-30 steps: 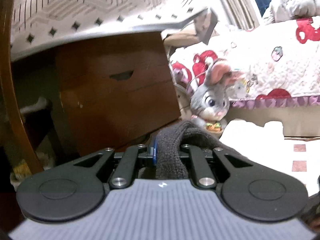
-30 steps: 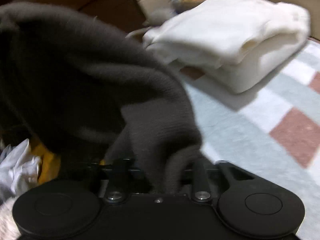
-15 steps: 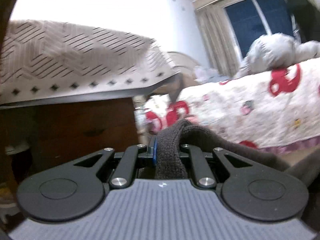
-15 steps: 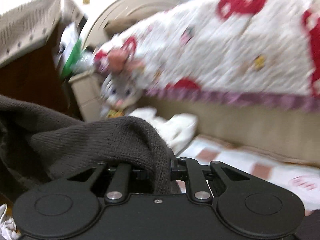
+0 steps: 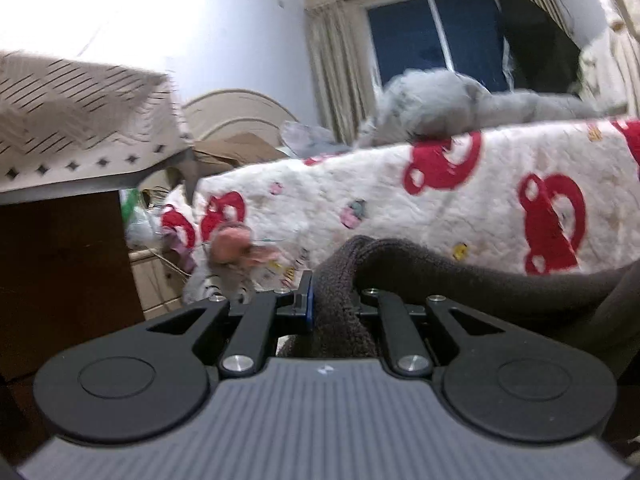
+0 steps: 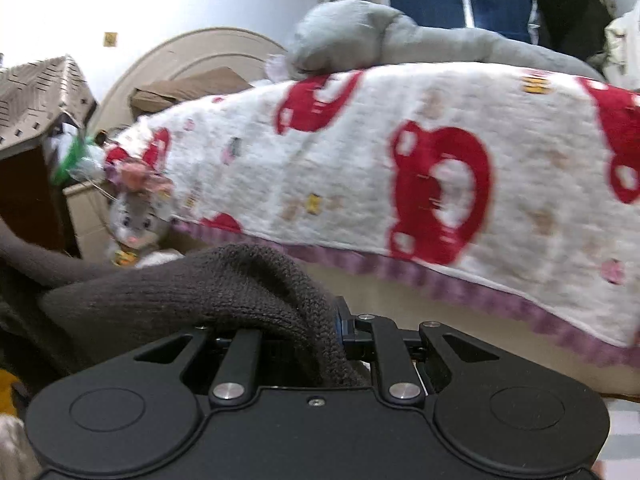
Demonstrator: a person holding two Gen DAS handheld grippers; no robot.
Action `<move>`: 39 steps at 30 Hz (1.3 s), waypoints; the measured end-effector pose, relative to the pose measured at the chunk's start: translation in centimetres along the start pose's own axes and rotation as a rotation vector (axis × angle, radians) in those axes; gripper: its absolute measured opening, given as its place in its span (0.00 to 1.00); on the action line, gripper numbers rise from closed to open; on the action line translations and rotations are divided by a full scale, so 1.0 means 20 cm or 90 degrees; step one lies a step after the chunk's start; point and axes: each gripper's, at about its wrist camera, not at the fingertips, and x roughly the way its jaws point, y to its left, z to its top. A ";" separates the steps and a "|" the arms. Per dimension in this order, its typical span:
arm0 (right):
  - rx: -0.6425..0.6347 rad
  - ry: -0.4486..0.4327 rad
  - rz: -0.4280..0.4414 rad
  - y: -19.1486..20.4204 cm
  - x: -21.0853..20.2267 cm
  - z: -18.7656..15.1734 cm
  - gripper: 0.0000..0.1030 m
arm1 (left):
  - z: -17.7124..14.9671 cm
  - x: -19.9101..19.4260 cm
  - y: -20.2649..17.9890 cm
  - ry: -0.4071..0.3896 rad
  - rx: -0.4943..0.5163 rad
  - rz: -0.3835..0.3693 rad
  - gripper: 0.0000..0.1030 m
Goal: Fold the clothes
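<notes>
- Raised since the earlier frames: both grippers, with the white bedspread with red bear prints (image 6: 420,184) now filling mid-frame.
- The dark brown knitted garment (image 5: 460,276) is clamped by the left gripper (image 5: 334,304).
- It is likewise clamped by the right gripper (image 6: 320,328).

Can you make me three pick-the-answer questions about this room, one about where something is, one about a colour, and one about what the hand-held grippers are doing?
1. Where is the bunny toy?
A. On top of the bed
B. Low down beside the blanket
C. In the window

2. What colour are the big shapes on the blanket?
A. Red
B. Green
C. Blue

3. What is the left hand-held gripper doing?
A. Hanging open, holding nothing
B. Holding a cup
C. Shut on the dark sweater

Answers:
1. B, it sits by the blanket's lower edge.
2. A, the shapes are red on white.
3. C, knit cloth is pinched in it; the right hand-held gripper pinches it too.
</notes>
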 end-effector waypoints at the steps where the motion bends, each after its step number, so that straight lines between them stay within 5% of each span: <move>1: -0.006 0.003 -0.010 -0.04 -0.04 -0.02 0.17 | 0.00 0.00 -0.04 0.020 0.009 -0.012 0.11; 7: -0.009 0.051 -0.016 -0.26 -0.12 -0.12 0.17 | -0.05 0.07 -0.20 0.090 0.058 -0.086 0.11; 10: -0.031 0.088 -0.017 -0.35 -0.01 -0.13 0.17 | -0.11 0.31 -0.25 0.123 0.064 -0.089 0.11; 12: -0.045 0.113 -0.017 -0.40 0.17 -0.13 0.22 | -0.16 0.59 -0.26 0.161 0.034 -0.076 0.21; 13: -0.052 0.123 -0.020 -0.43 0.28 -0.14 0.27 | -0.20 0.75 -0.29 0.195 0.022 -0.062 0.25; 15: -0.073 0.129 -0.042 -0.49 0.50 -0.18 0.75 | -0.32 1.09 -0.35 0.268 0.018 -0.022 0.44; 18: -0.108 0.187 -0.113 -0.56 0.83 -0.33 0.77 | -0.54 1.39 -0.41 0.330 0.021 0.000 0.42; 20: -0.045 0.227 -0.139 -0.60 0.94 -0.42 0.72 | -0.66 1.39 -0.44 0.327 0.031 -0.038 0.44; 24: 0.051 0.228 -0.090 -0.60 0.90 -0.59 0.72 | -0.88 1.34 -0.40 0.351 -0.002 -0.124 0.45; 28: 0.102 0.247 -0.074 -0.60 0.84 -0.72 0.72 | -1.06 1.32 -0.30 0.369 -0.031 -0.139 0.45; 34: 0.104 0.274 -0.071 -0.60 0.82 -0.86 0.73 | -1.19 1.31 -0.22 0.421 -0.064 -0.201 0.48; 39: 0.138 0.270 -0.092 -0.62 0.85 -0.92 0.73 | -1.19 1.29 -0.23 0.486 -0.165 -0.310 0.58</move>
